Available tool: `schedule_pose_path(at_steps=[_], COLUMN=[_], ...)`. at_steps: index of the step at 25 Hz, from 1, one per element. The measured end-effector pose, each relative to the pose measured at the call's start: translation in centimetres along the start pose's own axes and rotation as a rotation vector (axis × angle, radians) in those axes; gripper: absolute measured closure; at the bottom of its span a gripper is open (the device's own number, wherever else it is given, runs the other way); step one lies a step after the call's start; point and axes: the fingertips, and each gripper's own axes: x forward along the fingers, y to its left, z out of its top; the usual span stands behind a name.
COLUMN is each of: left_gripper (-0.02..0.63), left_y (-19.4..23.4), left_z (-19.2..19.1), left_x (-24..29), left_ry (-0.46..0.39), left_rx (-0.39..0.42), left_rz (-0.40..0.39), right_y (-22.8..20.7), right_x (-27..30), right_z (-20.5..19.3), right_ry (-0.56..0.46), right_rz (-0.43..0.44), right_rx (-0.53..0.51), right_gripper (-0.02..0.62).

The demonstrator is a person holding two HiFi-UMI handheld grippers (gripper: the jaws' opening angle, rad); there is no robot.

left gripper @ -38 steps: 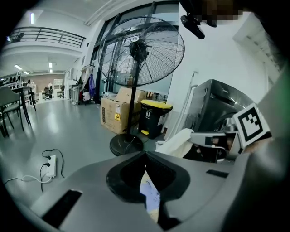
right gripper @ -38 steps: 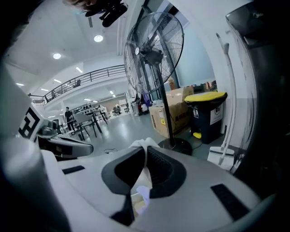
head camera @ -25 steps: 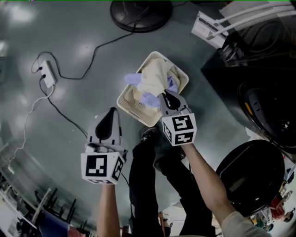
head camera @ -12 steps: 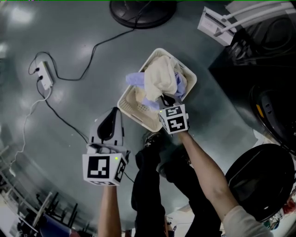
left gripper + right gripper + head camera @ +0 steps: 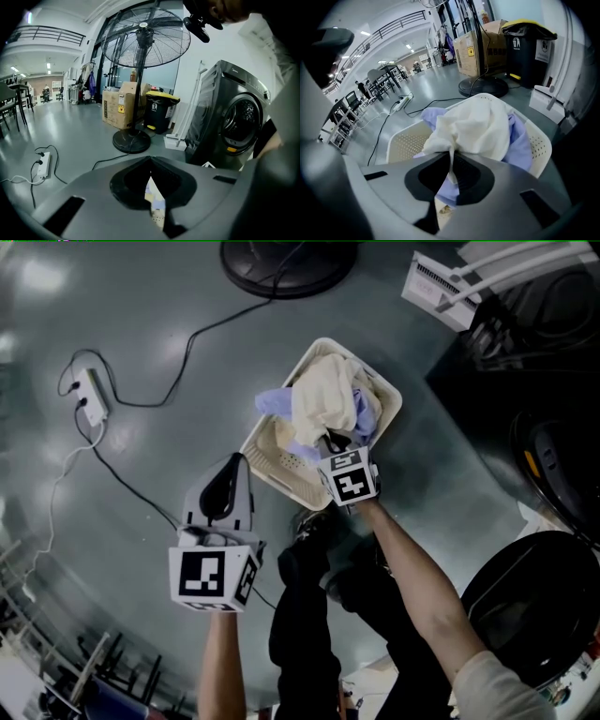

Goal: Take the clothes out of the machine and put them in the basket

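Lowered since a second ago, my right gripper (image 5: 451,155) clenches a cream cloth (image 5: 476,124), heaped just ahead of the jaws in the basket (image 5: 404,140). Left gripper (image 5: 151,158) closed, empty. Risk: the pile sits high, so on release it may slump over the rim.

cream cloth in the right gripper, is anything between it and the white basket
Nothing visible does. The cream cloth already hangs over the white perforated plastic basket, draped on a lavender garment inside it, with the right gripper shut on a pinch of its edge.
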Motion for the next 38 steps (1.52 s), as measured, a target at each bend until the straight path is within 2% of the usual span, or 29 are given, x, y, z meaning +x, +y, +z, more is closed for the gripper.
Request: schedule_pose_path(at_steps=[1,3,4,6,11,14,21,24,31,38], left_gripper=[0.588,0.588,0.588,0.588,0.588,0.588,0.588,0.588,0.588,0.588], left_y=[-0.2,-0.7,-1.1,-1.9,-4.1,-5.6,-9.6,-11.6,-18.2,-26.6], left_z=[0.3,1.0,1.3,2.2,4.1,5.4,8.0,9.1,10.3,14.3], left_x=[-0.1,-0.5,-0.8,-1.4,-3.3,-4.7,-7.0,-7.4,-6.9,-7.2], left_ry=[0.001,0.003,0.004,0.004,0.017,0.027,0.046,0.058,0.106,0.11], left_rx=[0.003,0.007,0.008,0.012,0.009,0.008,0.004,0.014,0.093,0.223], left_rz=[-0.003,-0.01,-0.013,-0.025,-0.058,-0.075,-0.122,-0.152,-0.253,-0.394], right_y=[0.2,0.6,0.8,0.9,1.8,2.6,2.8,2.3,0.4,-4.1], right_x=[-0.3,-1.3,-1.9,-3.6,-9.3,-13.1,-23.4,-27.2,-35.7,-46.5], right_z=[0.0,-0.1,-0.1,0.2,1.2,2.0,4.0,4.5,5.5,4.9], right_ry=[0.0,-0.007,-0.015,-0.038,-0.089,-0.124,-0.219,-0.245,-0.355,-0.5], right_rz=[0.01,0.037,0.042,0.028,0.003,-0.003,-0.072,-0.099,-0.118,-0.268], right_rx=[0.008,0.022,0.021,0.013,0.006,0.01,0.063,0.104,0.239,0.38], right_gripper=[0.554,0.387,0.35,0.318,0.31,0.328,0.512,0.555,0.571,0.571])
